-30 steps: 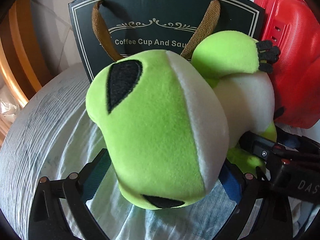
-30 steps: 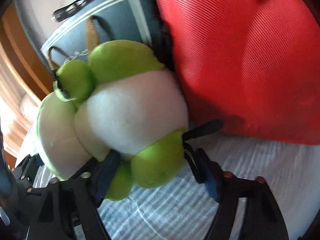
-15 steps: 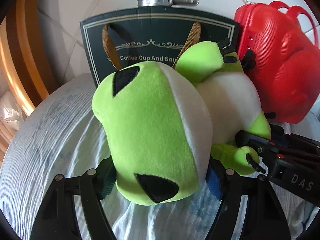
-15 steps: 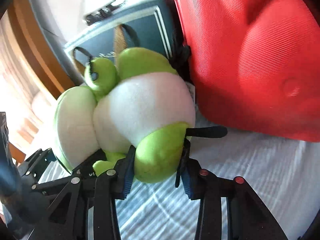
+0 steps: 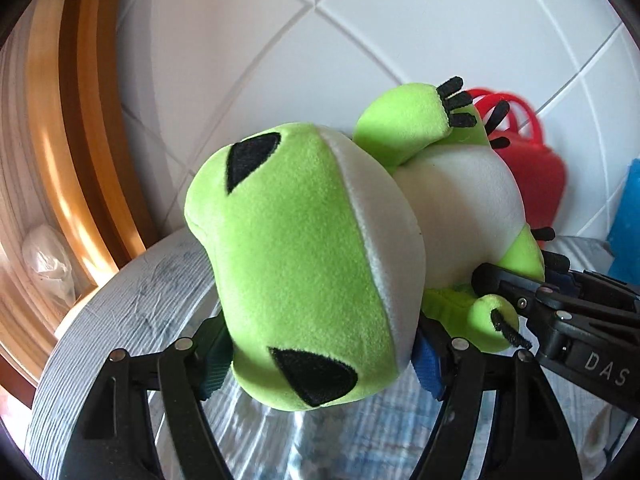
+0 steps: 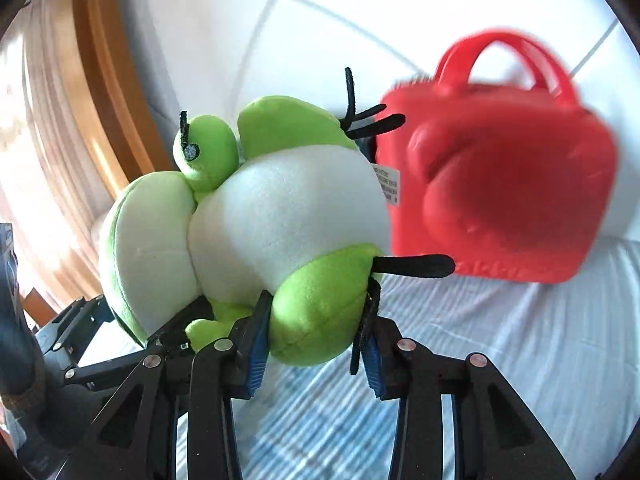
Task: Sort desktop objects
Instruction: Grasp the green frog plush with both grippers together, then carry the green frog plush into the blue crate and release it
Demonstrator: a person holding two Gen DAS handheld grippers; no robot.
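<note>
A green and white plush frog (image 5: pixel 304 264) with black eye patches hangs above the cloth-covered table (image 5: pixel 132 304), held by both grippers. My left gripper (image 5: pixel 320 360) is shut on its big head, the blue pads pressed into both sides. My right gripper (image 6: pixel 316 340) is shut on one green leg (image 6: pixel 320 304) of the plush frog (image 6: pixel 280 216). The right gripper (image 5: pixel 560 320) shows at the right of the left wrist view, and the left gripper (image 6: pixel 80 332) at the lower left of the right wrist view.
A red hard-shell case (image 6: pixel 500 184) with two handles stands on the table against the white tiled wall (image 5: pixel 360 40). A wooden frame (image 5: pixel 80 120) curves along the left. A blue thing (image 5: pixel 626 220) sits at the far right edge.
Both grippers closed on the frog and lifted it off the table. The dark gift bag behind it has dropped out of view, and the red case now sits lower and farther away.
</note>
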